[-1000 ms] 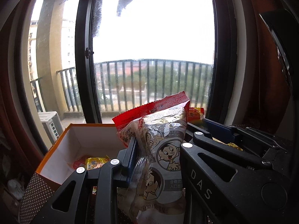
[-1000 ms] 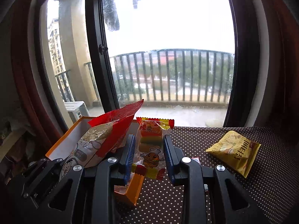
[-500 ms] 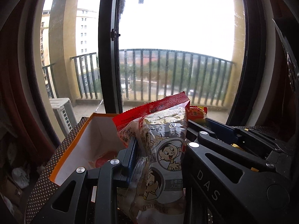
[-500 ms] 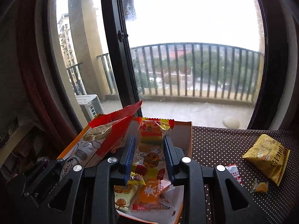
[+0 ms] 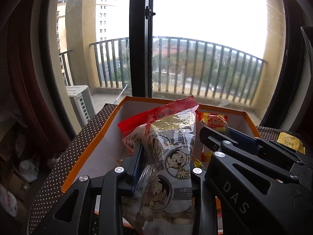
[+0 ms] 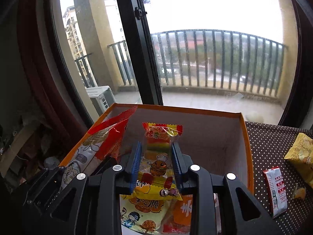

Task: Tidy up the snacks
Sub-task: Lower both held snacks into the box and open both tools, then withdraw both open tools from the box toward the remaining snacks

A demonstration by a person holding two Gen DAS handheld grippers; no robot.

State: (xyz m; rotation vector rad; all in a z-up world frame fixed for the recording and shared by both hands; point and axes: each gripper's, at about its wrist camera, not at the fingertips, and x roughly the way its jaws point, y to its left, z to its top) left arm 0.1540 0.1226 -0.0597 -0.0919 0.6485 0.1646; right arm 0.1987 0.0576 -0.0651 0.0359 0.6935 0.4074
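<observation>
My left claw (image 5: pixel 166 168), jaws easing apart around the cartoon packet (image 5: pixel 172 156), and right claw (image 6: pixel 156 162), clamped on the burger gummy (image 6: pixel 157 156), hang over the orange box (image 6: pixel 195 110) for dropping.

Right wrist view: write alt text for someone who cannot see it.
The right gripper holds a gummy burger packet upright over an open orange box that already contains snack packets. To the right, a red-and-white sachet and a yellow bag lie on a dotted tablecloth; a balcony railing shows through the window behind.
</observation>
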